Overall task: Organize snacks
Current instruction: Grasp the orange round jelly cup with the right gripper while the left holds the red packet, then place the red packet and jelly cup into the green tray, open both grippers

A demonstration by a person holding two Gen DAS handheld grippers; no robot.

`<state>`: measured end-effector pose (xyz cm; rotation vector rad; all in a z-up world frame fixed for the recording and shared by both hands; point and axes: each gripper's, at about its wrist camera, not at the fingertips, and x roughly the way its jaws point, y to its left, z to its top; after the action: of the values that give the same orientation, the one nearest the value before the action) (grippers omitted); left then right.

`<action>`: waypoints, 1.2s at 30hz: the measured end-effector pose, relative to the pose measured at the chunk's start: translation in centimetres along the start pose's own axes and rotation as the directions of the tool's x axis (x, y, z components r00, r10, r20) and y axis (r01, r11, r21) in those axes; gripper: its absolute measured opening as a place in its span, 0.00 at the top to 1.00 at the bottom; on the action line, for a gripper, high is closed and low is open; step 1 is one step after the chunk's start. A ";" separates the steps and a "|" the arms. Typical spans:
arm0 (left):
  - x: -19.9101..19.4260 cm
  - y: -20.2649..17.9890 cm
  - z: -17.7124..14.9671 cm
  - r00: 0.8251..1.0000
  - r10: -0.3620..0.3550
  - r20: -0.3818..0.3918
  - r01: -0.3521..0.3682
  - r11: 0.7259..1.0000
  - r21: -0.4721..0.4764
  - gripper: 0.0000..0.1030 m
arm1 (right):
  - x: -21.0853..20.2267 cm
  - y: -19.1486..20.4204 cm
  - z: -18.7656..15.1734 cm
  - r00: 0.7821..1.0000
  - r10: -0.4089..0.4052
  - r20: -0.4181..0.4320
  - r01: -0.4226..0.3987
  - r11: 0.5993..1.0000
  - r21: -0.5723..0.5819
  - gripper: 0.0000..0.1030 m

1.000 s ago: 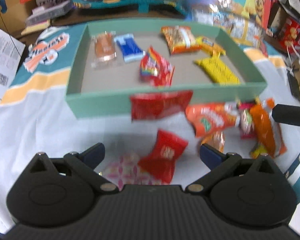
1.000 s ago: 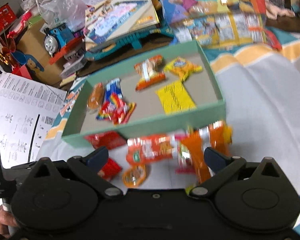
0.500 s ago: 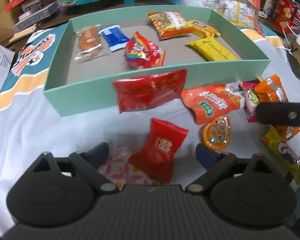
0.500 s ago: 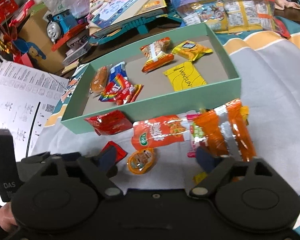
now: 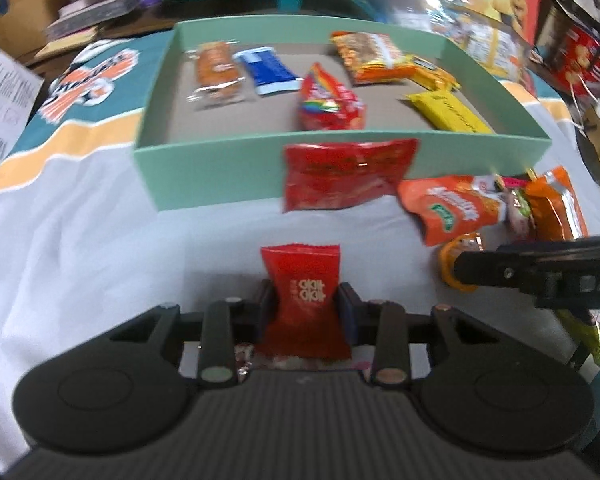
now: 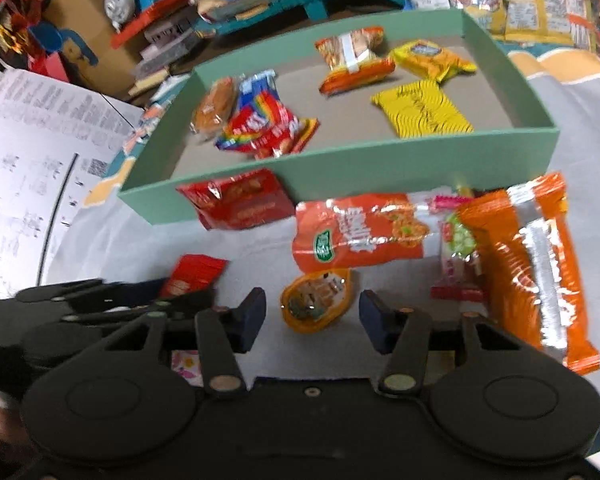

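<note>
Done: six snacks already lie in the green tray point(image 5: 220, 176).
Left: several packets remain on the white cloth near the tray's front wall.
Left tool point(image 5: 306, 306): jaws closing, pads pressed on the small red packet point(image 5: 302, 280); its long axis runs near to far, crimped end pointing far.
Right tool point(image 6: 312, 316): jaws closing around the orange jelly cup point(image 6: 316, 300), not yet touching it.
</note>
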<state>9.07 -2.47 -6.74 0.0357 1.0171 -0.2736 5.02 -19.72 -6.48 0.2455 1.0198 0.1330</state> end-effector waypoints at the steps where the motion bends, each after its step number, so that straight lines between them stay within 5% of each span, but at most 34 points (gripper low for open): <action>1: 0.0 0.4 -0.1 1.000 0.003 -0.002 -0.003 1.000 -0.010 0.65 | 0.4 0.1 0.0 1.000 -0.016 -0.004 0.016 1.000 0.002 0.48; 7: -0.2 1.2 -0.5 1.000 -0.001 0.006 0.002 0.999 -0.034 0.63 | 1.5 1.6 -0.6 0.997 -0.070 0.026 0.072 0.992 -0.099 0.47; 11: -0.3 1.0 -0.7 1.000 -0.001 0.007 0.001 0.999 -0.033 0.56 | 1.7 2.6 -1.2 0.993 -0.106 0.048 0.114 0.975 -0.192 0.58; 23: -1.6 1.1 -1.1 1.000 0.018 0.001 -0.018 0.997 -0.069 0.65 | -2.2 -0.4 -1.4 0.997 -0.025 0.068 0.031 0.997 -0.076 0.59; 36: -4.9 2.2 8.4 0.985 0.012 0.172 0.004 0.996 -0.090 0.65 | -6.1 -1.3 6.6 0.977 0.029 0.213 -0.025 1.000 -0.019 0.59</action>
<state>14.21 -0.62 1.60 -0.0665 0.8557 -0.2231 7.53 -23.28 1.53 0.2538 0.8015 0.1363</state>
